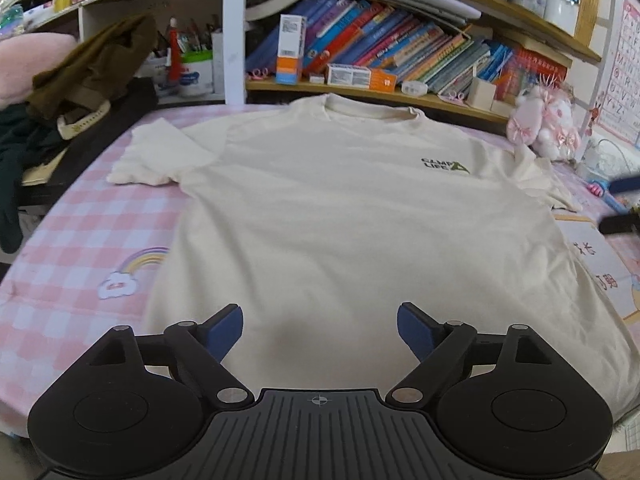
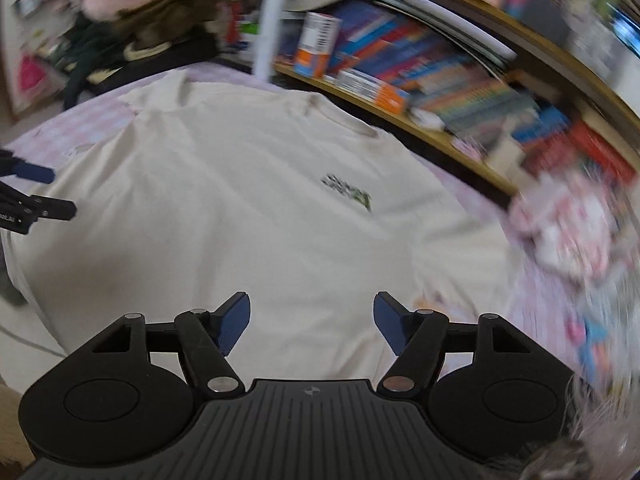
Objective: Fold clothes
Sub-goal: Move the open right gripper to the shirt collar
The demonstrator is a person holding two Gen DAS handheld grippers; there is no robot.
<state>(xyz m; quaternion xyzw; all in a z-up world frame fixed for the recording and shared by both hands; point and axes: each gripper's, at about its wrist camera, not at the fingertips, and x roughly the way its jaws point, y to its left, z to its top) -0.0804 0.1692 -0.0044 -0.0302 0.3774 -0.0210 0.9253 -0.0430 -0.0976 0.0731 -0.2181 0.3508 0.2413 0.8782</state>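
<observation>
A cream T-shirt (image 1: 340,220) lies spread flat, front up, on a pink checked tabletop (image 1: 80,240), collar toward the bookshelf and a small dark logo (image 1: 444,165) on its chest. My left gripper (image 1: 320,330) is open above the shirt's lower hem with nothing between its blue pads. In the blurred right wrist view the same T-shirt (image 2: 240,208) fills the middle, and my right gripper (image 2: 312,320) is open over its lower right part, jaws bare. The left gripper's fingers (image 2: 36,174) show at that view's left edge; the right gripper's fingers (image 1: 624,184) show at the left wrist view's right edge.
A low bookshelf (image 1: 400,60) packed with books and boxes runs behind the shirt. A heap of brown and dark clothes (image 1: 88,68) sits at the back left. A pink plush toy (image 1: 544,124) rests at the back right. Printed sheets (image 1: 600,264) lie by the shirt's right side.
</observation>
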